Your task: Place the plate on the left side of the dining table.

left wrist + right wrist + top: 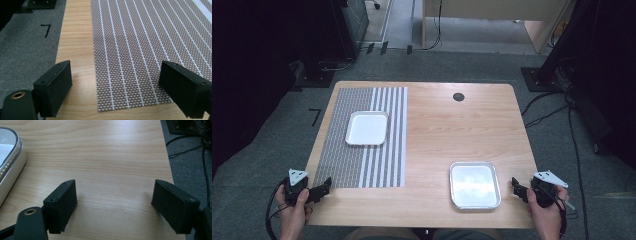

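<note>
Metal tray (475,185), shiny and shallow with a rolled rim, sits on the bare wood of the table (437,130) near your front edge, just beside your right gripper (515,186). That gripper hangs off the tray's right side with its jaws spread wide and nothing between them; the right gripper view puts the tray's rounded corner (10,167) at far left, apart from the near jaw. Your left gripper (326,186) waits at the front left corner of the striped placemat (362,140), jaws likewise wide and empty, with the mat's woven edge (130,75) lying between them in the left gripper view.

Expect the tray to be light, rigid and slick: thin polished metal that will likely skate on the smooth wood if you push rather than pinch. Your best hold looks to be the raised rim on the right-hand side, one jaw inside the lip and one outside, taken near the middle of that side so the tray does not swing. A white tray (367,128) rests on the placemat, well apart from the metal one; it looks matte, probably plastic, and should grip more kindly at its rim.
</note>
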### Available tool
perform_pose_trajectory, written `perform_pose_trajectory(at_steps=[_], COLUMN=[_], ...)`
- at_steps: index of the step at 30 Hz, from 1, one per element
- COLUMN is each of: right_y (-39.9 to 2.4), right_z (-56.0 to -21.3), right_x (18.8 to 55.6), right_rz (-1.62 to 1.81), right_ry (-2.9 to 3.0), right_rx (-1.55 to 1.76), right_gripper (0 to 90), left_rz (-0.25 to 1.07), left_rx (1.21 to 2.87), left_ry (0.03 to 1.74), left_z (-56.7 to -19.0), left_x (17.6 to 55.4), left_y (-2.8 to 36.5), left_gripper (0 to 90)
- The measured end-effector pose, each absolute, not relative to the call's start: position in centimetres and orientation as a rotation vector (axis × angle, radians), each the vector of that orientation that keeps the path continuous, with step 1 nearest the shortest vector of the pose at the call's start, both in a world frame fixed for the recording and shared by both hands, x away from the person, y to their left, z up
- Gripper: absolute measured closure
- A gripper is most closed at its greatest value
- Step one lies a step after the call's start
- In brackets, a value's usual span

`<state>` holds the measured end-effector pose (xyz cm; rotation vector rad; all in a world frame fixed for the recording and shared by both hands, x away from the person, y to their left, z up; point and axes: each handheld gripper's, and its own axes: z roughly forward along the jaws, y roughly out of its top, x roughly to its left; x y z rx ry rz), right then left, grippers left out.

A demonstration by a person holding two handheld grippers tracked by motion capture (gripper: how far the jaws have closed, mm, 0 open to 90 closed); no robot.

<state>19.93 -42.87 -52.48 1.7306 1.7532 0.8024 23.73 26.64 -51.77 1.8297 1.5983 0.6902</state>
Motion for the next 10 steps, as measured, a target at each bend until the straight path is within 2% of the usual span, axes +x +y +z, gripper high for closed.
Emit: perform_pose_trajectory(at_steps=[10], right_y=[-42.84], right_z=[-52.50], right_x=[19.97], right_rz=[0.803], right_ry=[1.765], right_rx=[1.727], right_gripper=[16.4], left_rz=[0.691], left_rx=[1.819], left_ry=[1.618], left_z=[-51.70], left_x=[23.75], left_y=[26.61], left_gripper=[12.5])
